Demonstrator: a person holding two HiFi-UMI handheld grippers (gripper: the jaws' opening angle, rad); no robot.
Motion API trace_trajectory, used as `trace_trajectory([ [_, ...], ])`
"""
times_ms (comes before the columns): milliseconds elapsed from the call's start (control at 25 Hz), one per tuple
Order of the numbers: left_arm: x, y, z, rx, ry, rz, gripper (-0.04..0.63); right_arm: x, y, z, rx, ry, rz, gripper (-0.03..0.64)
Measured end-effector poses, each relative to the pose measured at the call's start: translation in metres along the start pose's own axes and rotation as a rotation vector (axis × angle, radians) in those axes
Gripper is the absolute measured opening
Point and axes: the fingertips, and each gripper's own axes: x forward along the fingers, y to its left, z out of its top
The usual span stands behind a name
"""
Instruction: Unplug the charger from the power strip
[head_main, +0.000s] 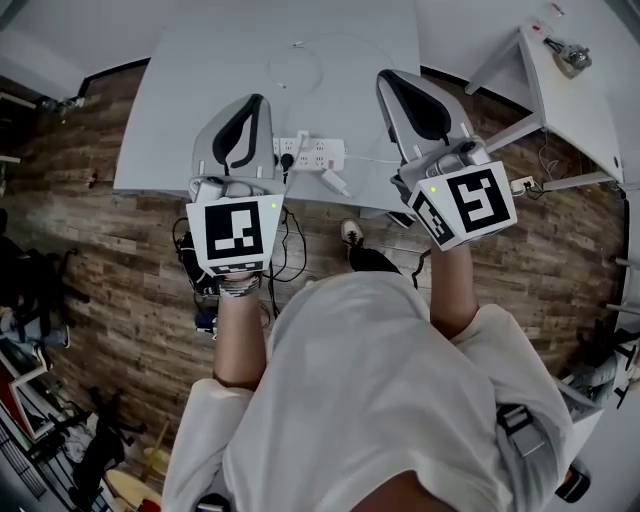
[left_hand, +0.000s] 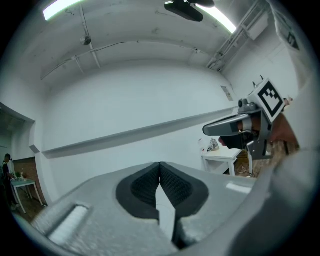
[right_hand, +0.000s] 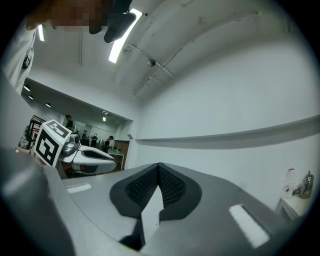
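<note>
The white power strip (head_main: 316, 154) lies near the front edge of the grey table (head_main: 200, 80), with a black plug (head_main: 287, 158) in its left end. A white charger (head_main: 335, 182) lies on the table just in front of the strip, its thin cable trailing right. Both grippers are held high above the table and point level at the wall. My left gripper (head_main: 259, 100) (left_hand: 160, 164) is shut with nothing between its black pads. My right gripper (head_main: 384, 76) (right_hand: 159, 165) is shut and empty too. Each shows in the other's view, the right gripper (left_hand: 235, 127) and the left gripper (right_hand: 87, 157).
A loose white cable (head_main: 296, 62) loops on the far part of the table. Black cables (head_main: 285, 250) hang to the wooden floor under the front edge. A second white table (head_main: 575, 95) with small items stands at the right. People stand far off in the room.
</note>
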Motion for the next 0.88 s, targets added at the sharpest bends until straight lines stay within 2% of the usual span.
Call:
trace_trajectory([
  [400, -0.018, 0.003, -0.017, -0.036, 0.015, -0.008, 0.003, -0.004, 0.015, -0.017, 0.019, 0.060, -0.006, 0.000],
  [880, -0.060, 0.000, -0.012, -0.025, -0.003, -0.035, 0.003, -0.033, 0.055, -0.006, 0.007, 0.069, -0.024, 0.000],
])
